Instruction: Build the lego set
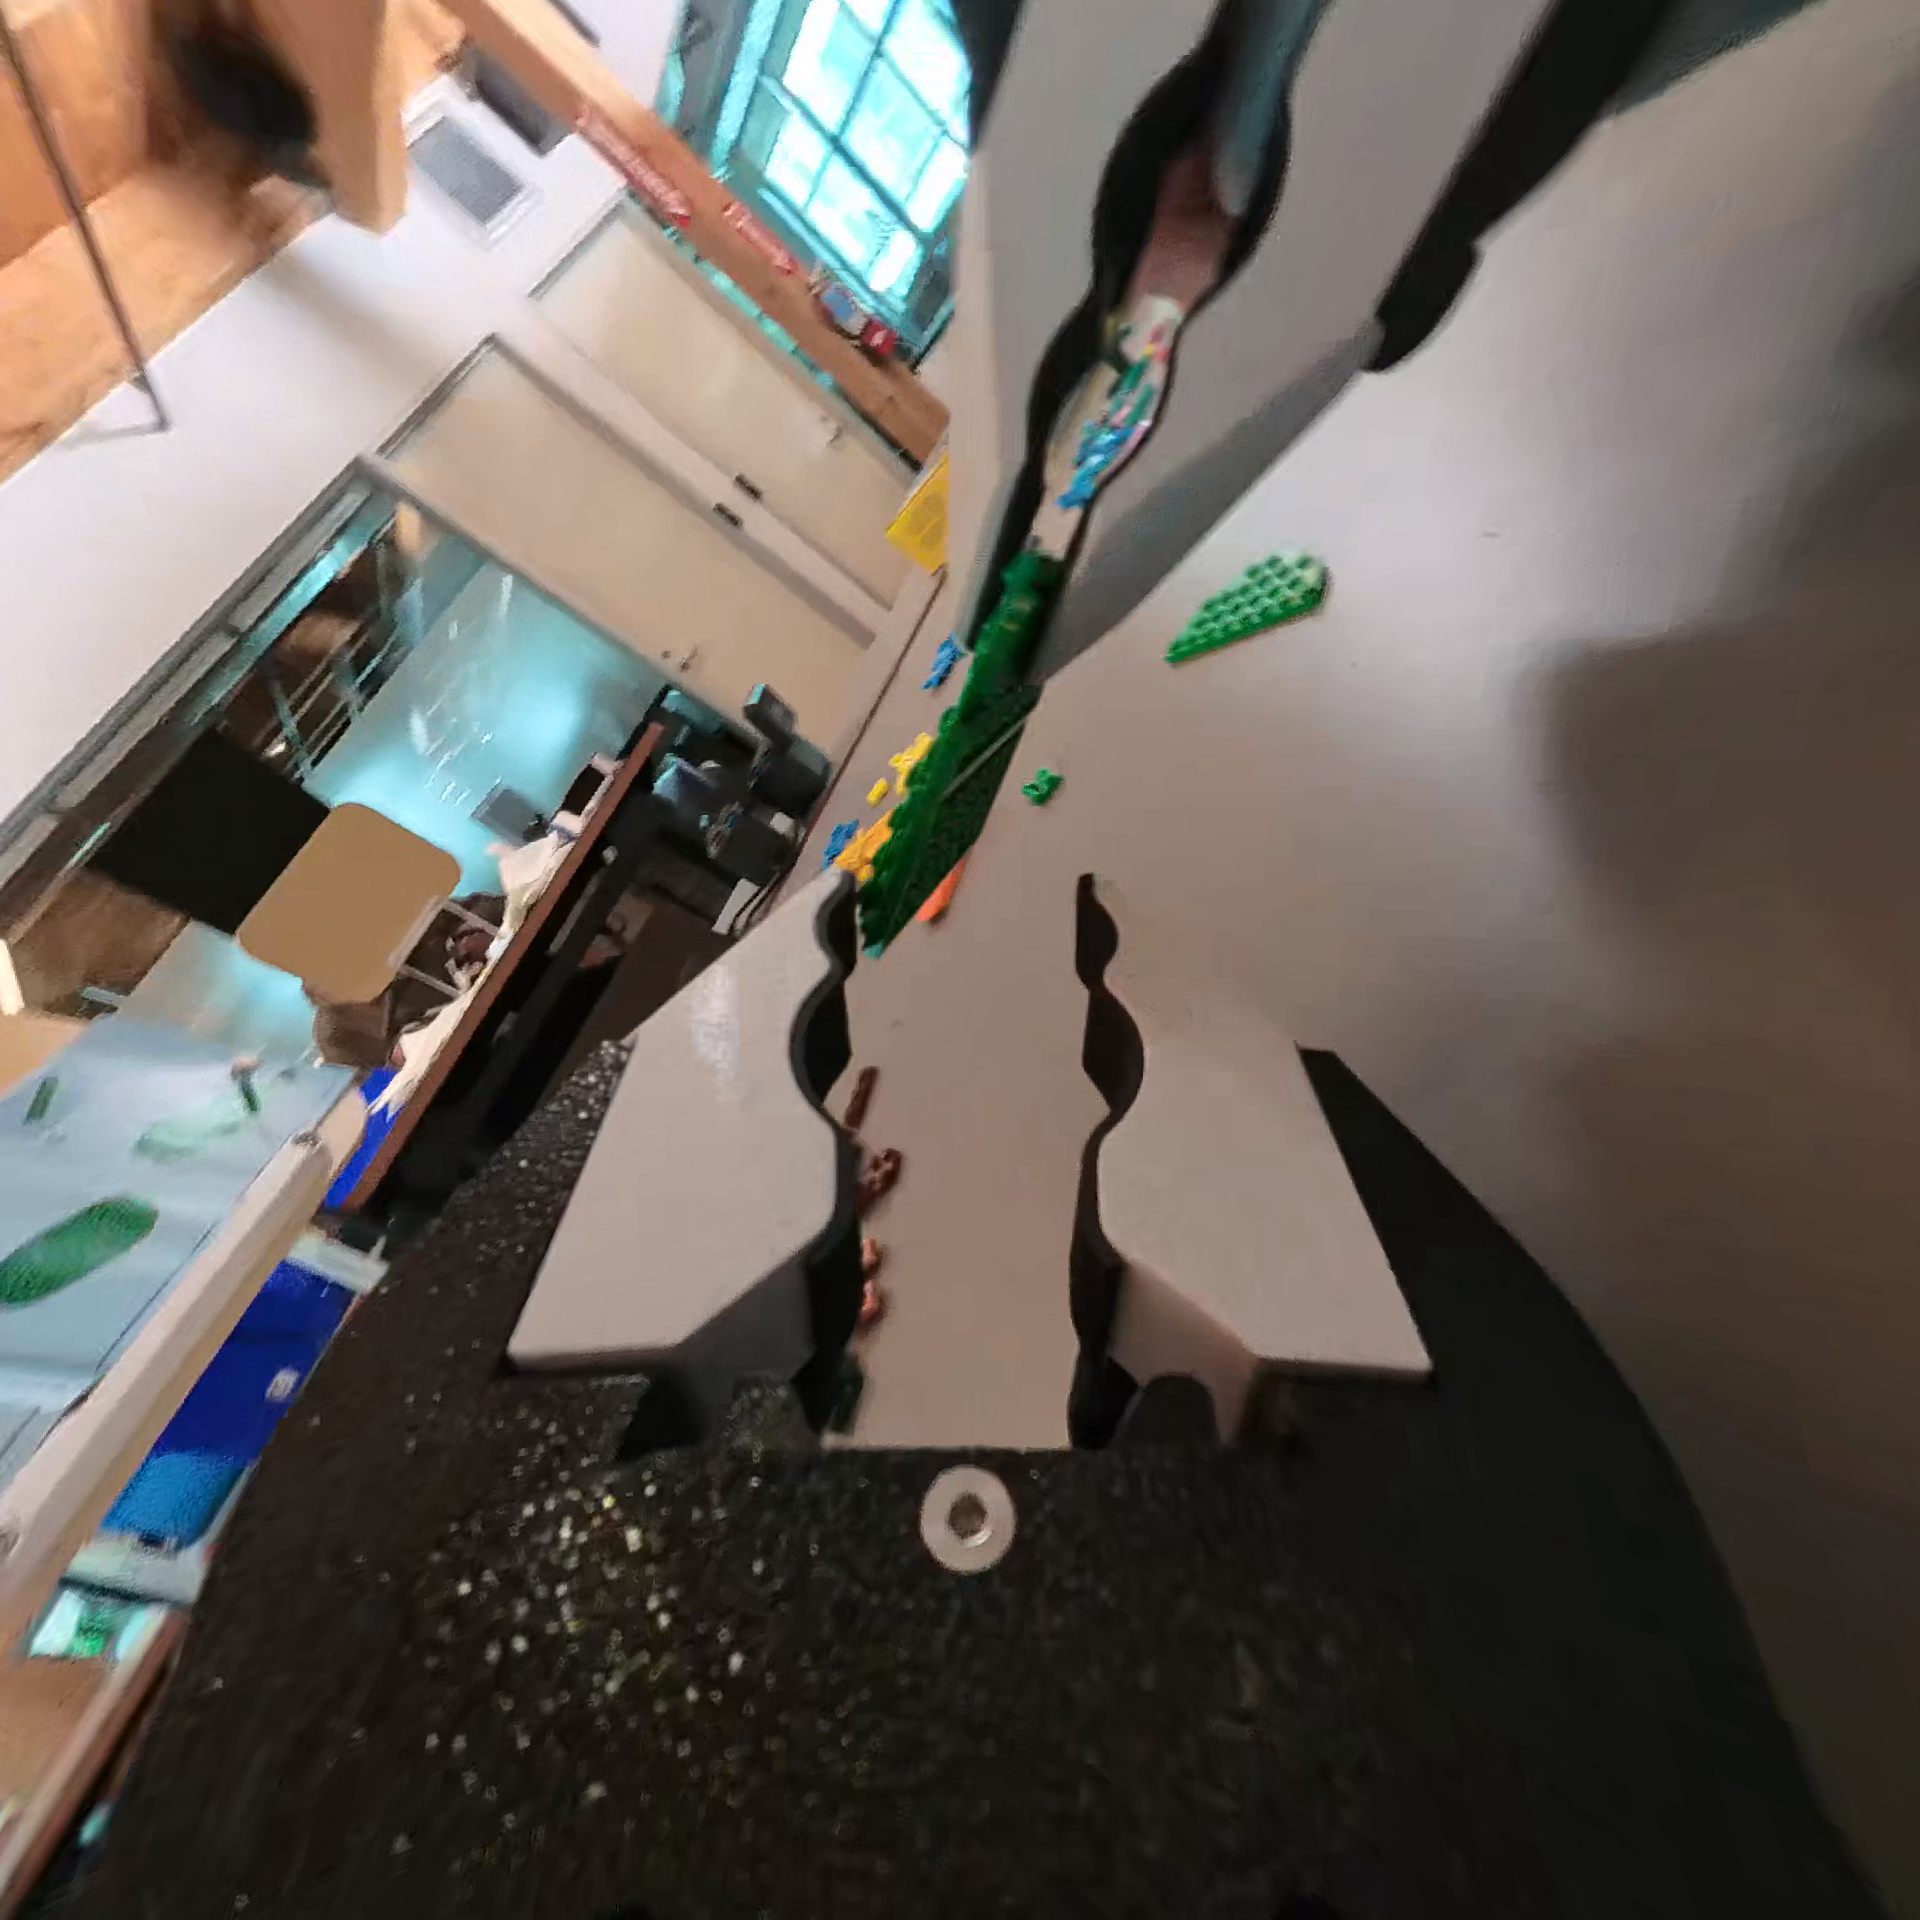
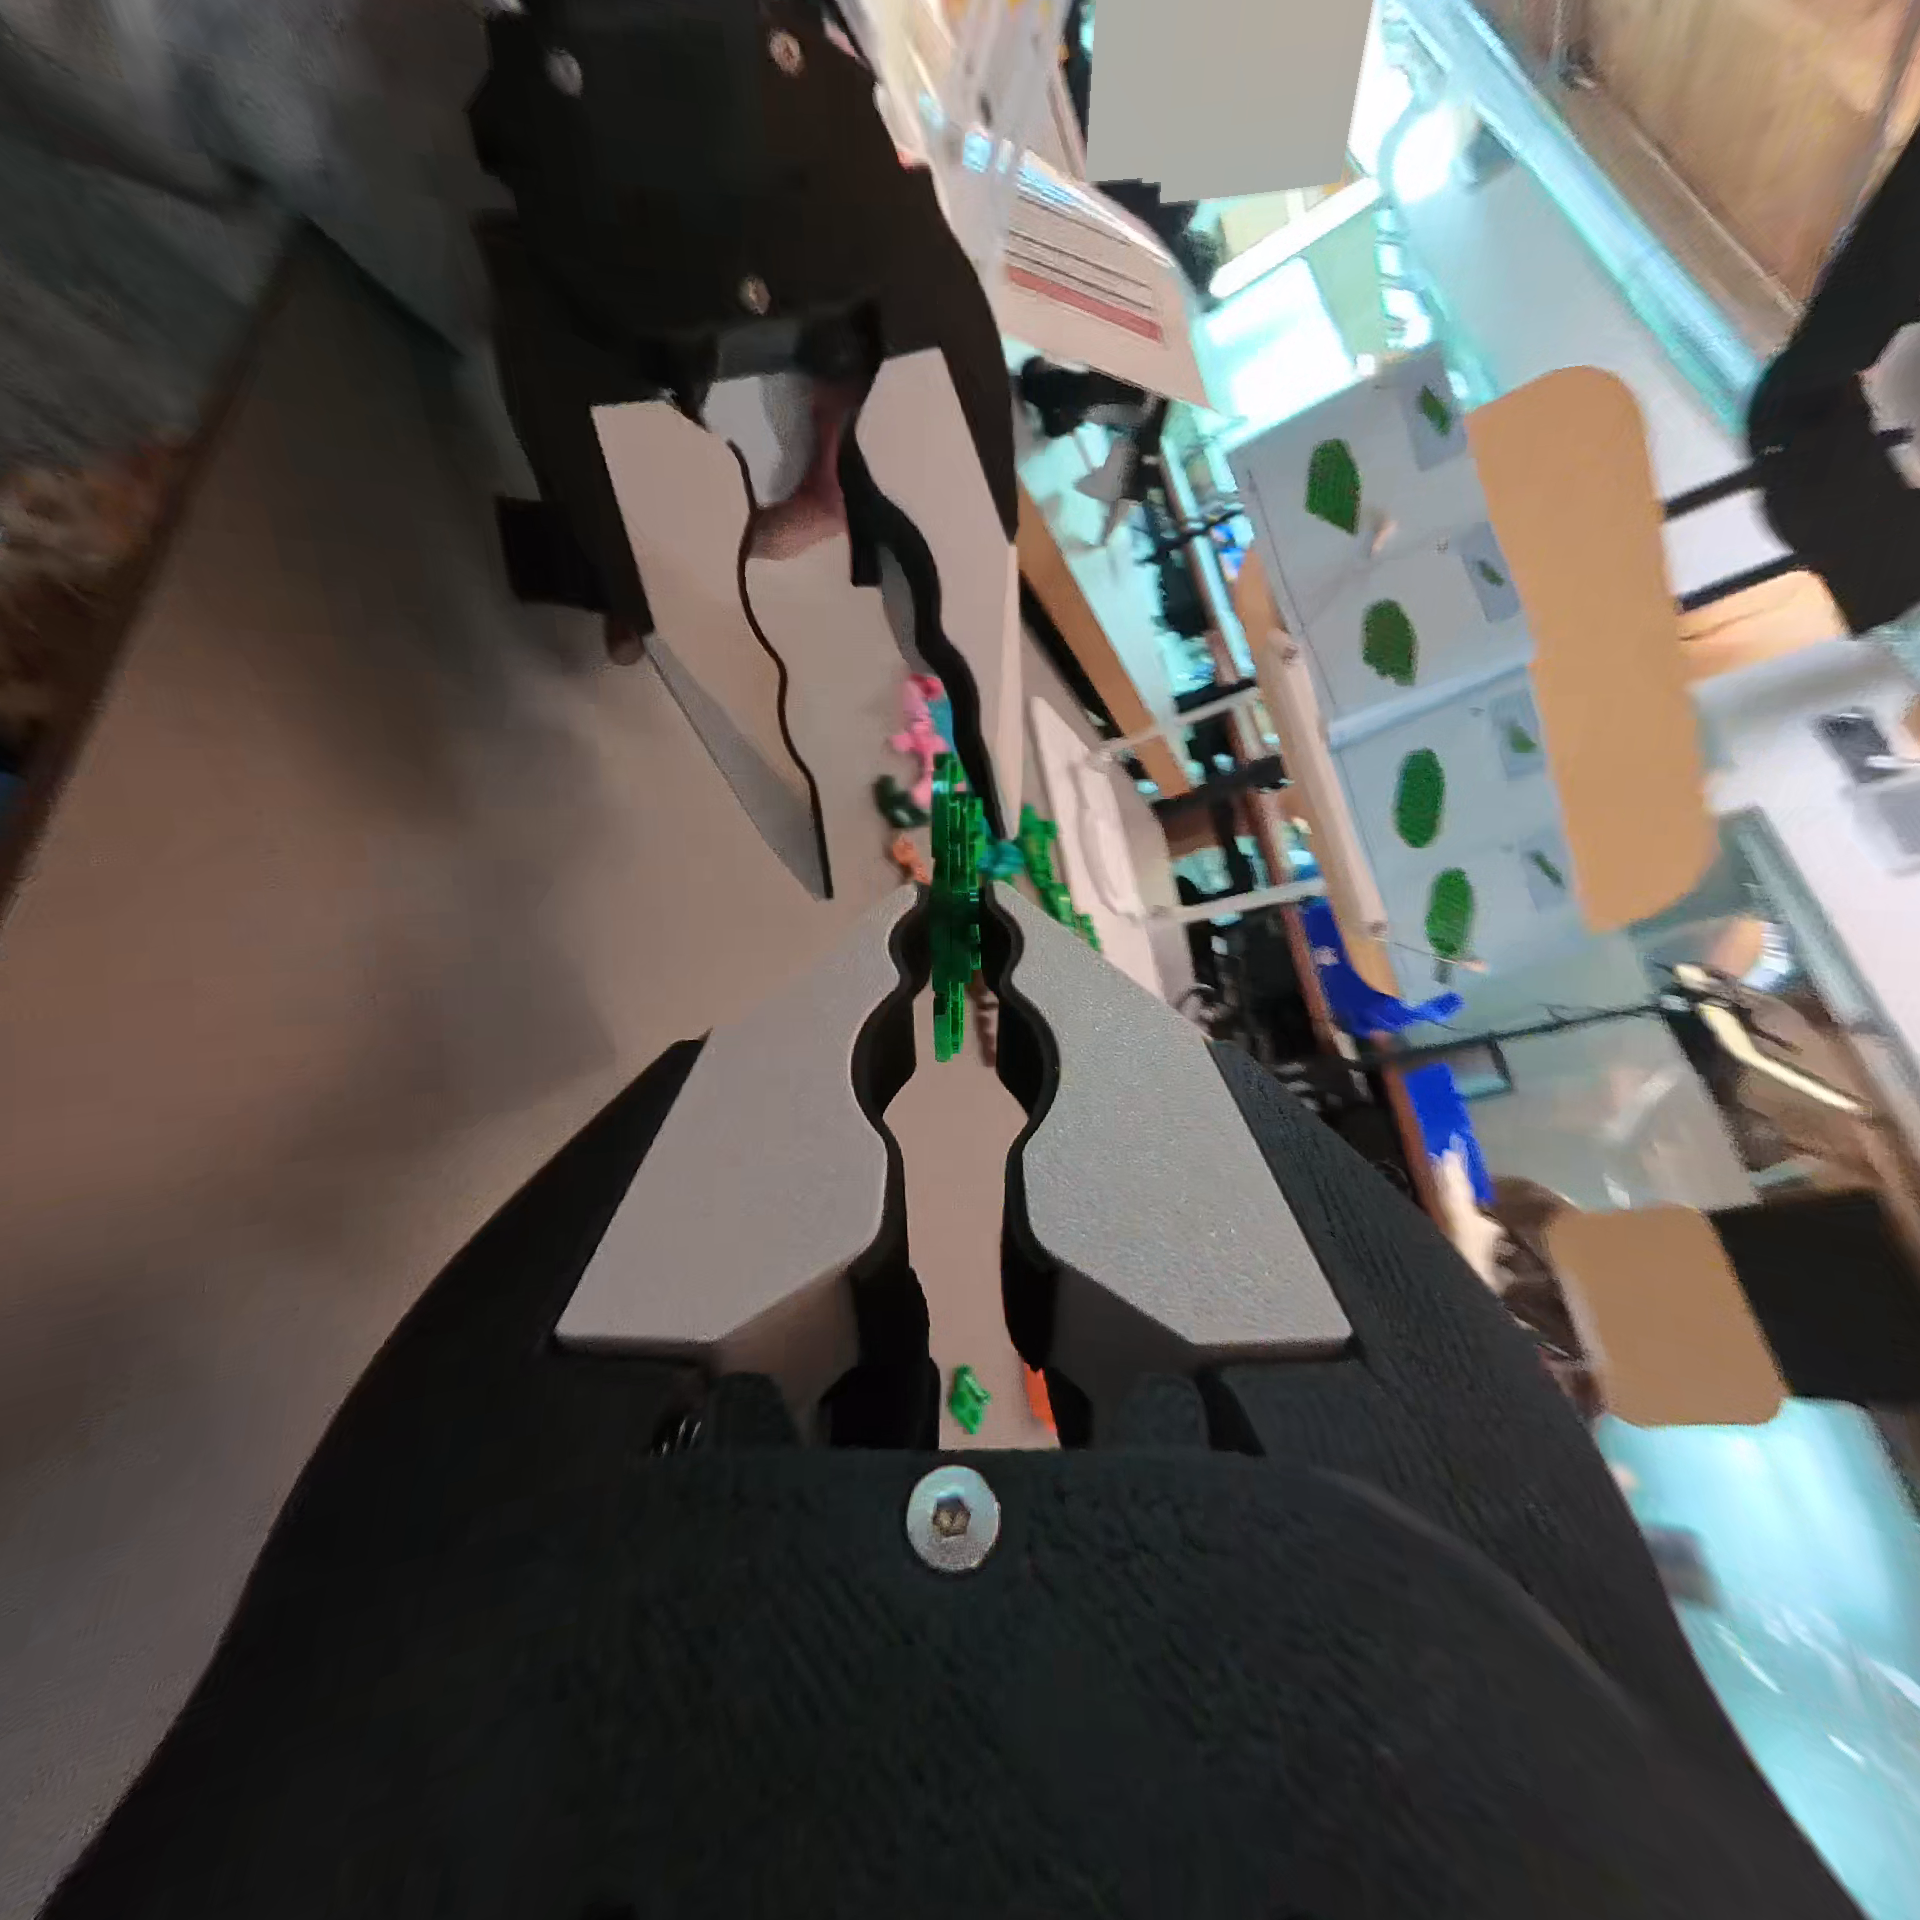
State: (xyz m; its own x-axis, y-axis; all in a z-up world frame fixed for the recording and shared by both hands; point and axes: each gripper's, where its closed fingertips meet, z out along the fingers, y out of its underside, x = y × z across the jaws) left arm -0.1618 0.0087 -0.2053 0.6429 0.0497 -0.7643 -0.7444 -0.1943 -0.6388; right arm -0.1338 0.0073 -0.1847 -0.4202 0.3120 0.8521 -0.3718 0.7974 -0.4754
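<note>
My right gripper [image 2: 956, 899] is shut on a green studded plate [image 2: 956, 914], held edge-on above the grey table [image 2: 312, 831]. The left wrist view shows that gripper [image 1: 1013, 644] from the front, with the plate [image 1: 966, 769] running down from its tips. My left gripper [image 1: 964, 894] is open with nothing between its pads; the plate's near end lies just beside its left fingertip [image 1: 836, 904]. In the right wrist view the left gripper [image 2: 914, 857] stands open around the plate's far end.
A light green wedge plate [image 1: 1247, 608], a small green piece [image 1: 1042, 787], and yellow [image 1: 883, 821], blue [image 1: 945, 660], orange [image 1: 940, 899] and brown [image 1: 873, 1174] pieces lie on the table. Pink pieces [image 2: 920, 727] lie farther off. Other desks stand beyond the table edge. The tips of both grippers are at nearly the same place.
</note>
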